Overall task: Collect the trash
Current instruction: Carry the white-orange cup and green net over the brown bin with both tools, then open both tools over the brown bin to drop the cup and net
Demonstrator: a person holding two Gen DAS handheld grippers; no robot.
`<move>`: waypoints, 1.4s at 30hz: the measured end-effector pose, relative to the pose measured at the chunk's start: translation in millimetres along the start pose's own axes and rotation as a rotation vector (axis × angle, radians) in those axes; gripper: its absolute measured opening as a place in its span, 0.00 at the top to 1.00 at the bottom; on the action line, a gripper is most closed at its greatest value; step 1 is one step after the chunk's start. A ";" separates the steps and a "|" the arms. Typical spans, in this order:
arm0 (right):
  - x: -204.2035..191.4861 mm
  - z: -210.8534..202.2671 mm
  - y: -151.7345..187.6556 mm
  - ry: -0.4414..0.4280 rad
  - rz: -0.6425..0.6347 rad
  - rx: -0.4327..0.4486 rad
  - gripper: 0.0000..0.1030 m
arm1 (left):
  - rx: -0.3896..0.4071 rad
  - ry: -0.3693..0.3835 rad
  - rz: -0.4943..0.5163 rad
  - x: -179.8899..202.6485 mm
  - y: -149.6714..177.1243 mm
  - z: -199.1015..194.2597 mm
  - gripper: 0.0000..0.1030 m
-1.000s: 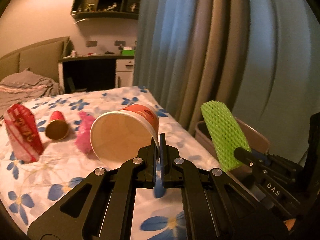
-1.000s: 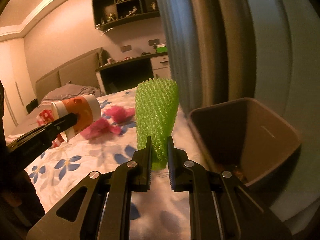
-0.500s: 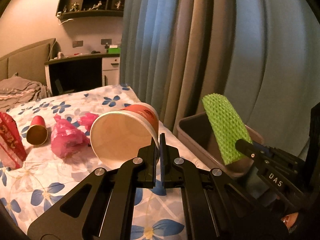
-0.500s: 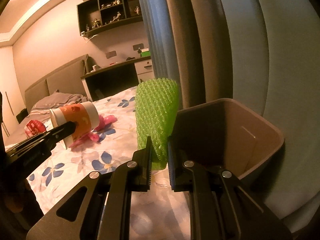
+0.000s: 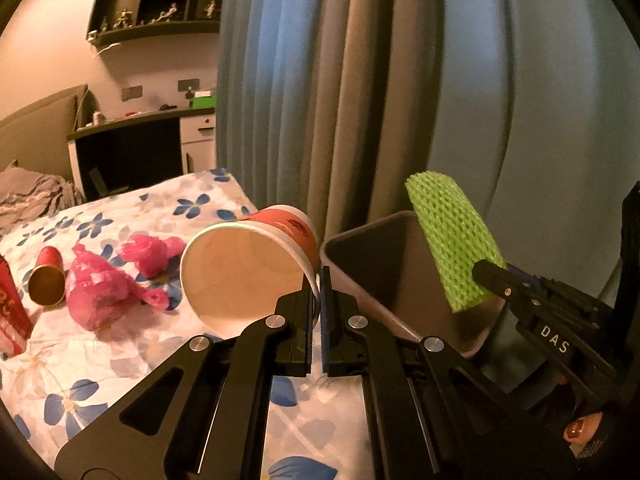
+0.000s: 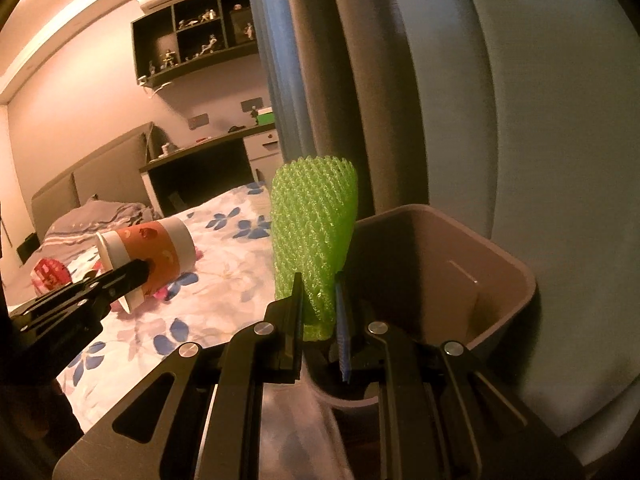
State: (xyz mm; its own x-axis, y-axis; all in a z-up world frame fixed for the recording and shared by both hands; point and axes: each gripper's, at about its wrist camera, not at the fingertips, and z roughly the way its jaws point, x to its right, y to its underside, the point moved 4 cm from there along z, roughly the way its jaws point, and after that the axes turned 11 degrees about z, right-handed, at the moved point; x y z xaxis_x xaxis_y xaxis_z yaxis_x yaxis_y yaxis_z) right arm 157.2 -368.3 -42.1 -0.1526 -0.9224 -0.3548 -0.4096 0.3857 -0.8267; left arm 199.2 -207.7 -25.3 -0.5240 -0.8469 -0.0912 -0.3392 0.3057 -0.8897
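Note:
My left gripper (image 5: 319,280) is shut on the rim of an orange and white paper cup (image 5: 244,268), held on its side above the bed, just left of the brown trash bin (image 5: 384,276). My right gripper (image 6: 318,284) is shut on a green foam net sleeve (image 6: 314,240) and holds it upright over the near rim of the bin (image 6: 460,264). The sleeve also shows in the left wrist view (image 5: 452,240), and the cup in the right wrist view (image 6: 152,252).
On the floral bed sheet (image 5: 100,360) lie pink plastic bags (image 5: 100,288), a small red cup (image 5: 46,280) and a red packet (image 5: 10,316). Grey-blue curtains (image 5: 360,100) hang behind the bin. A dark desk (image 5: 128,148) stands at the back.
Both grippers have moved right toward the bin with their loads. The green sleeve is now over the bin's rim and the cup is beside the bin's left edge.

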 end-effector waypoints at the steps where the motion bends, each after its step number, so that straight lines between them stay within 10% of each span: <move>1: 2.8 0.1 -1.2 0.005 0.002 0.003 0.86 | -0.001 0.005 0.005 2.8 -0.6 2.4 0.98; 42: 43.6 27.1 -10.1 0.107 0.049 0.000 0.83 | -0.035 0.227 0.042 69.5 -16.1 83.8 0.98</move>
State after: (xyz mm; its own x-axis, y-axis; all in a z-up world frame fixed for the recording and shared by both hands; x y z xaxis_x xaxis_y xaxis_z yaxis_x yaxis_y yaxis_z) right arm 179.0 -411.8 -61.1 -0.2676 -0.8994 -0.3456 -0.3990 0.4300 -0.8099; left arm 233.7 -308.0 -54.8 -0.6995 -0.7144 -0.0215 -0.3379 0.3571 -0.8708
